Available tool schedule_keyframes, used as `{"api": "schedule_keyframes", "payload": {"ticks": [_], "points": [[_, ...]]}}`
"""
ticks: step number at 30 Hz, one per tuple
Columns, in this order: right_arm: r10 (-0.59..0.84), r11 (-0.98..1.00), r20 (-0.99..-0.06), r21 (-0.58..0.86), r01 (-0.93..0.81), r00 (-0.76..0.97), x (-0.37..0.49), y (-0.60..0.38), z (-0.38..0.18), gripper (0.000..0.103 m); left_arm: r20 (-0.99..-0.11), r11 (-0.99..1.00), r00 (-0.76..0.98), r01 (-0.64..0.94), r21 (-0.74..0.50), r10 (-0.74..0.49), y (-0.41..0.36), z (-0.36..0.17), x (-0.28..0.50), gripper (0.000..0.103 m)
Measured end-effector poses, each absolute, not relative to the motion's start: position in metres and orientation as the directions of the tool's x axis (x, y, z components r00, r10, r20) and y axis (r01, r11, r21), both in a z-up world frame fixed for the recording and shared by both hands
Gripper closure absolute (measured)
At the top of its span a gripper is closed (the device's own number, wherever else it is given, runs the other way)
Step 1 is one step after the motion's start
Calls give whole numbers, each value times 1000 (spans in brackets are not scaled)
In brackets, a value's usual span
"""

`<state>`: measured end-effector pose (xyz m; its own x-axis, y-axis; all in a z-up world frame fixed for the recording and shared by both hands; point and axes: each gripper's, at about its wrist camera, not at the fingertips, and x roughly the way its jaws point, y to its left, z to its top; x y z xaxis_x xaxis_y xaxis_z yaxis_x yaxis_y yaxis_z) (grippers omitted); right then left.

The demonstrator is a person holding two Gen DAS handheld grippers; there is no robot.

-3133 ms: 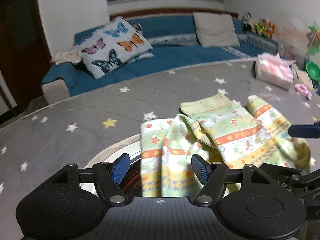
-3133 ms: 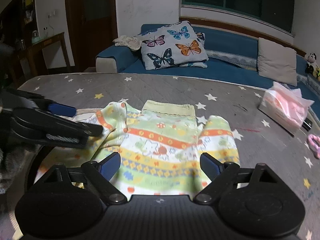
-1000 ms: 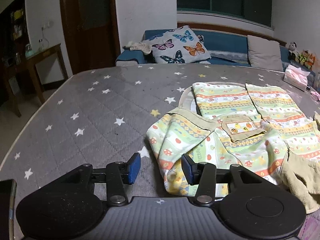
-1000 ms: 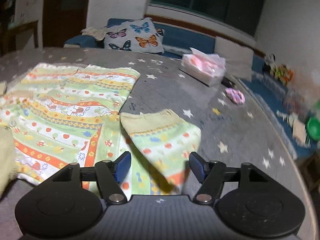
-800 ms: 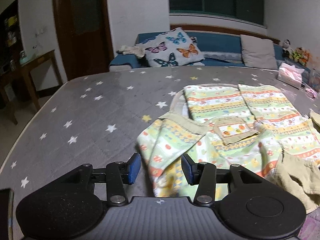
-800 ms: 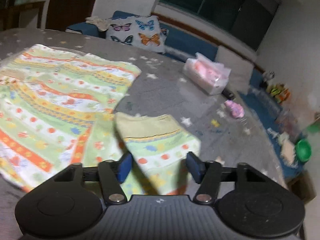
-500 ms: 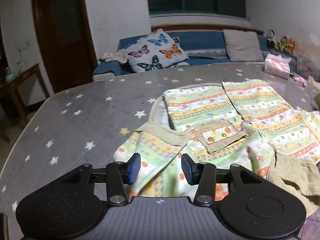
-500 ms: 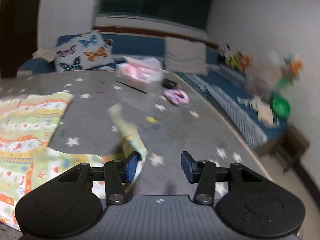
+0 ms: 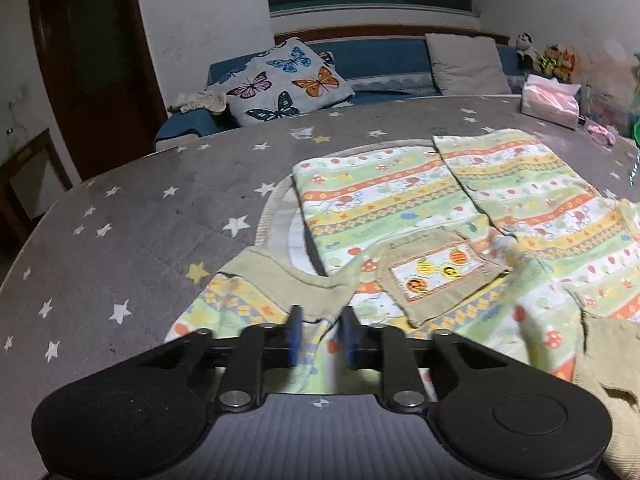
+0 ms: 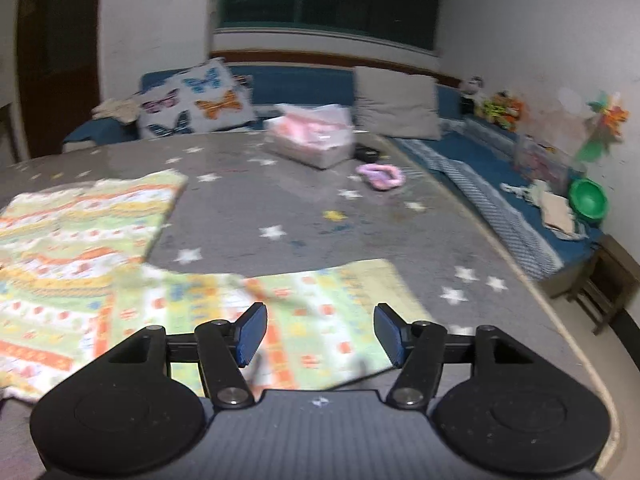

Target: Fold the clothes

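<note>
A child's green-and-orange patterned garment [image 9: 420, 216] lies spread on the grey star-print table [image 9: 140, 216], with a fruit-print chest pocket [image 9: 438, 272]. My left gripper [image 9: 320, 338] is narrowed on the garment's left sleeve [image 9: 256, 300] near its tan cuff. In the right wrist view the other sleeve [image 10: 320, 304] lies flat on the table, and my right gripper [image 10: 320, 334] is open just above it, holding nothing. The garment's body [image 10: 72, 232] stretches to the left.
A pink tissue pack [image 10: 312, 136] and a pink hair tie [image 10: 380, 176] lie on the table's far side. A tan cloth [image 9: 612, 380] lies at the near right. A blue sofa [image 9: 380, 60] with a butterfly pillow [image 9: 280, 80] stands behind. The table edge [image 10: 540, 280] curves on the right.
My right gripper opened and let the right sleeve go; it now lies flat. My left gripper closed in on the left sleeve and moved in over it.
</note>
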<state>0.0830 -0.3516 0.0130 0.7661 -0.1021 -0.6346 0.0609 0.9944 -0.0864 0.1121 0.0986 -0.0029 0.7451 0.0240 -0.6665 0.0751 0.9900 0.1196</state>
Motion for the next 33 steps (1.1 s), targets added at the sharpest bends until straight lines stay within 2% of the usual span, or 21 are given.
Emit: {"api": "schedule_keyframes", "payload": {"ticks": [1, 3, 12, 18, 29, 33], "points": [[-86, 996, -638, -85, 41, 765, 84, -345, 12, 42, -661, 992, 750, 59, 109, 28, 104, -1, 110, 96], [-60, 996, -646, -85, 6, 761, 87, -333, 10, 42, -648, 996, 761, 27, 88, 37, 113, 2, 106, 98], [7, 995, -673, -68, -71, 740, 88, -304, 0, 42, -549, 953, 803, -302, -36, 233, 201, 39, 61, 99], [20, 995, -694, -58, -83, 720, 89, -300, -9, 41, -605, 904, 737, -422, -67, 299, 241, 20, 38, 99], [17, 996, -701, -53, -76, 713, 89, -301, -11, 37, -646, 886, 687, -462, -36, 332, 244, 2, 24, 98], [20, 996, -702, -51, -78, 712, 88, -302, -10, 34, -650, 873, 666, -487, -8, 366, 245, 1, 30, 92]]}}
